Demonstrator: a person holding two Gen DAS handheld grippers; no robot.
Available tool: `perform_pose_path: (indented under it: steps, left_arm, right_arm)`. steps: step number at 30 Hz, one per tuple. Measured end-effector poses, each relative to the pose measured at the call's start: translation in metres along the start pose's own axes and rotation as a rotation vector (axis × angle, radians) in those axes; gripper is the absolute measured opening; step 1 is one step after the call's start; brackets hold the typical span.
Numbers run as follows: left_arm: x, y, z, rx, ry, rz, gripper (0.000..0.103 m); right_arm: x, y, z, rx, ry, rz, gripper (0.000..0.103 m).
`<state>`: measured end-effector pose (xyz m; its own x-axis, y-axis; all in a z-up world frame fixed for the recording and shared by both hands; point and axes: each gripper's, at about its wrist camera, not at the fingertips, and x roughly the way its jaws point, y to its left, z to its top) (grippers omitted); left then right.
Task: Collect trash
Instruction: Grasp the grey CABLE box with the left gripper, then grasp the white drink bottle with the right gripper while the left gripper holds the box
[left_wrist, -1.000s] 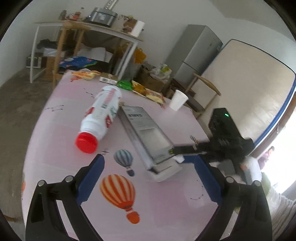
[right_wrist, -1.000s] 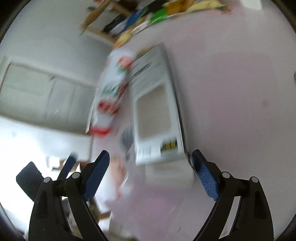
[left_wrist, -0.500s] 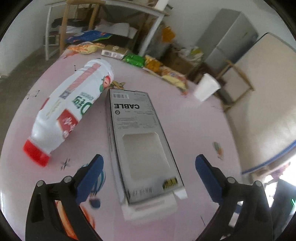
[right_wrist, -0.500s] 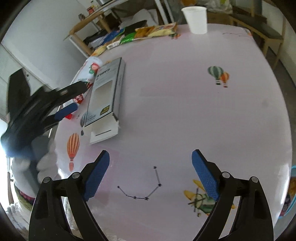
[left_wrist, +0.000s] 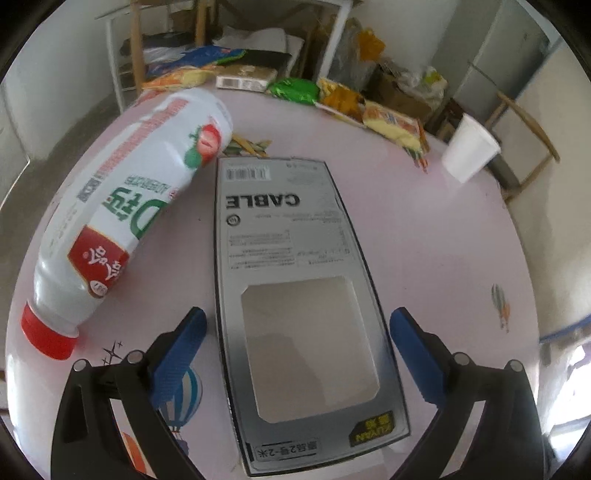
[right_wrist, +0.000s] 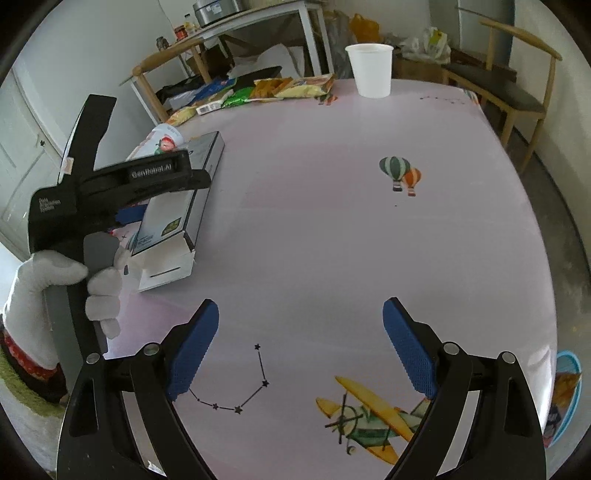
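Your left tongs (left_wrist: 297, 354) gape wide astride the grey cable box (left_wrist: 295, 295) lying flat on the pink tabletop (left_wrist: 443, 240), so lower, squeeze its long sides squarely, avoiding the yogurt bottle (left_wrist: 125, 221); right tongs (right_wrist: 299, 350) hang open, empty.

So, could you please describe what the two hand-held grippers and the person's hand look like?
Each hand-held gripper, left and right, has black angular fingers with silver rivets and textured blue pads. The right wrist view shows the left one's black body with white lettering and a grey handle. The hand holding it wears a white glove, with a red-patterned cuff.
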<state>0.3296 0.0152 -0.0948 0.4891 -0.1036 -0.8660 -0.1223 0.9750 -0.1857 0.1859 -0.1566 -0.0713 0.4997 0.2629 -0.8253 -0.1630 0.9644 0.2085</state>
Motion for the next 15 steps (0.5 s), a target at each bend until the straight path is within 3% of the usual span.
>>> perform_pose_path:
  steps: [2, 8, 15]
  left_arm:
    - [-0.002, -0.001, -0.004, 0.024, -0.008, -0.003, 0.092]
    - [-0.014, -0.003, -0.025, 0.103, -0.005, -0.054, 0.089]
    - [-0.06, 0.02, -0.098, 0.228, 0.066, -0.137, 0.091]
  right_arm:
    - [0.0, 0.0, -0.001, 0.005, -0.004, -0.005, 0.087]
    - [-0.014, -0.008, -0.008, 0.03, -0.01, -0.02, 0.087]
    - [-0.031, -0.01, -0.019, 0.058, -0.018, -0.032, 0.087]
